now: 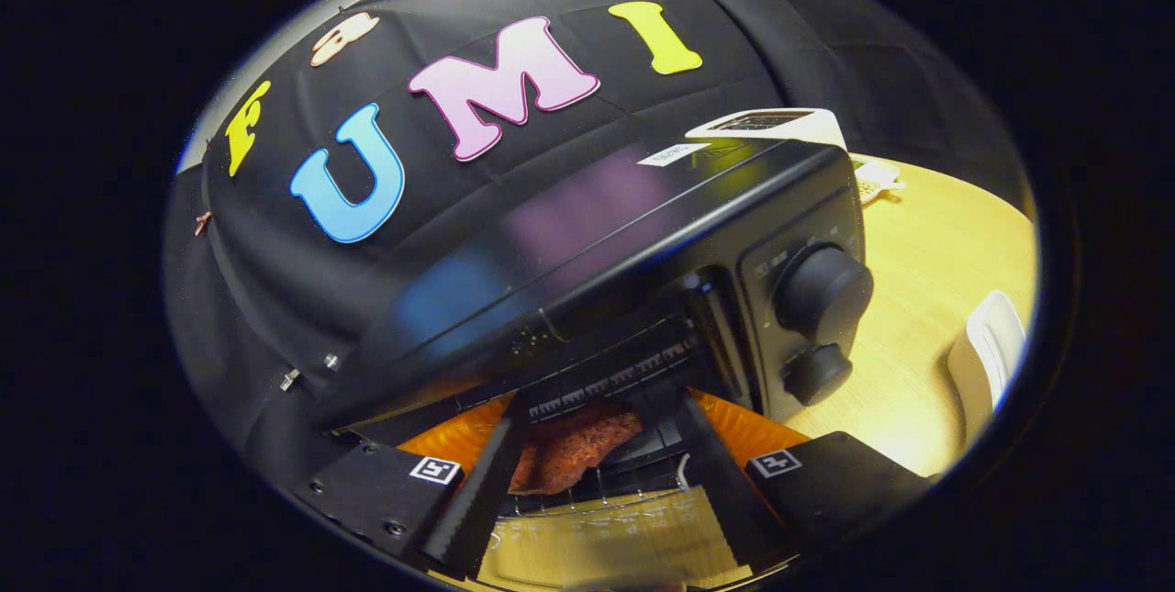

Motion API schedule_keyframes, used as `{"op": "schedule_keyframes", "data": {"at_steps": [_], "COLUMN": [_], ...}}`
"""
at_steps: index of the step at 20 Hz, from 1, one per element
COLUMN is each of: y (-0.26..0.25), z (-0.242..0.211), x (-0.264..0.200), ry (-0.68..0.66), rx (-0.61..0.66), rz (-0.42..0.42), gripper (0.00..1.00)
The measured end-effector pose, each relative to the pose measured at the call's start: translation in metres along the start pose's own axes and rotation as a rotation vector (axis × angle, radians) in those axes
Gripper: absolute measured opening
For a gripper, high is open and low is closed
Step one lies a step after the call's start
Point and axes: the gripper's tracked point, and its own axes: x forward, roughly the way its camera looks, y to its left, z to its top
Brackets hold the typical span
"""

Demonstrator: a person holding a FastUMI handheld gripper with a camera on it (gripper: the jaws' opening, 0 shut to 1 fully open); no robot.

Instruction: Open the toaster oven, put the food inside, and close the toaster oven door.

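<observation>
Two fingers of the gripper (597, 473) stood apart before the open toaster oven (643, 262). Food (574, 447) lay between them on the rack (606, 493), untouched.

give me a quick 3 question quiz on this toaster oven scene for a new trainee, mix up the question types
1. True or false: the toaster oven door is shut.
2. Multiple choice: where is the reddish food? A) on the wooden table beside the oven; B) between the fingers of the gripper, at the oven's open mouth over the wire rack; C) on top of the oven.
3. Short answer: how many round knobs show on the oven's control panel, and how are they arranged?

Key
1. False: the mouth is open and the rack shows.
2. B. Whether the fingers press on the food cannot be told.
3. Two, the larger one above the smaller.
</observation>
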Motion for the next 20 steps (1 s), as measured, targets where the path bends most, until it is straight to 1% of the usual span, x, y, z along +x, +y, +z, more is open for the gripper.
{"op": "schedule_keyframes", "data": {"at_steps": [4,7,10,13,16,20], "y": [-0.001,0.007,0.012,0.017,0.022,0.019], "z": [0.002,0.0,-0.01,-0.029,-0.044,-0.065], "x": [-0.019,-0.042,-0.066,-0.093,-0.117,-0.143], "ry": [0.015,0.03,0.066,0.135,0.184,0.245], "rx": [-0.019,-0.034,-0.07,-0.107,-0.174,-0.265], "rz": [0.007,0.027,0.036,0.035,0.026,-0.015], "gripper": [0.98,0.98,0.98,0.98,0.99,0.98]}}
